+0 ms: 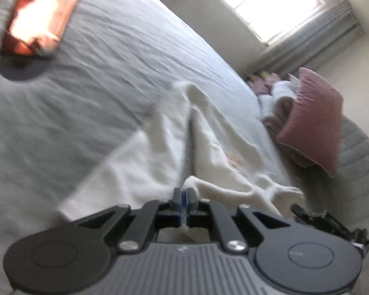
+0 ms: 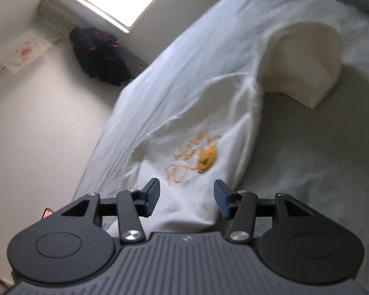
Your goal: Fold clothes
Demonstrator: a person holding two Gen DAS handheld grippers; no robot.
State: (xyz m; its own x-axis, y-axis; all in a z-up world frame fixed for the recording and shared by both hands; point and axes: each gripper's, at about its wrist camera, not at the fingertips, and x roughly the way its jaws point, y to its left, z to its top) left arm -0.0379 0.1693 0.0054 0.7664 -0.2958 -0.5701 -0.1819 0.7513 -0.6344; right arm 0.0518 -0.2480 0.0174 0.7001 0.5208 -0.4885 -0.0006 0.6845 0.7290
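One white T-shirt (image 2: 204, 113) spread on one bed (image 1: 61, 113), covered with a grey sheet; one orange print (image 2: 196, 157) on the chest side, letters too blurred to read. One sleeve (image 2: 305, 66) bent upward in an arch near the far part of the shirt.

Left gripper (image 1: 184, 202) with both pads pressed together, clamped on a thin edge of the white T-shirt, with cloth rising from the bed toward the jaws. In the left wrist view, stretched folds running away from the pinch point.

Right gripper (image 2: 187, 198) with jaws apart, two dark pads standing on both sides of the shirt hem, not pressing on the cloth.

One pink pillow (image 1: 312, 120) beside the bed edge, next to a small heap of white and pink fabric. One window (image 1: 260, 2) behind. One dark garment (image 2: 100, 54) on the floor under the window, in the right wrist view. One flat reddish object (image 1: 41, 14) on the bed, overexposed, kind unclear.
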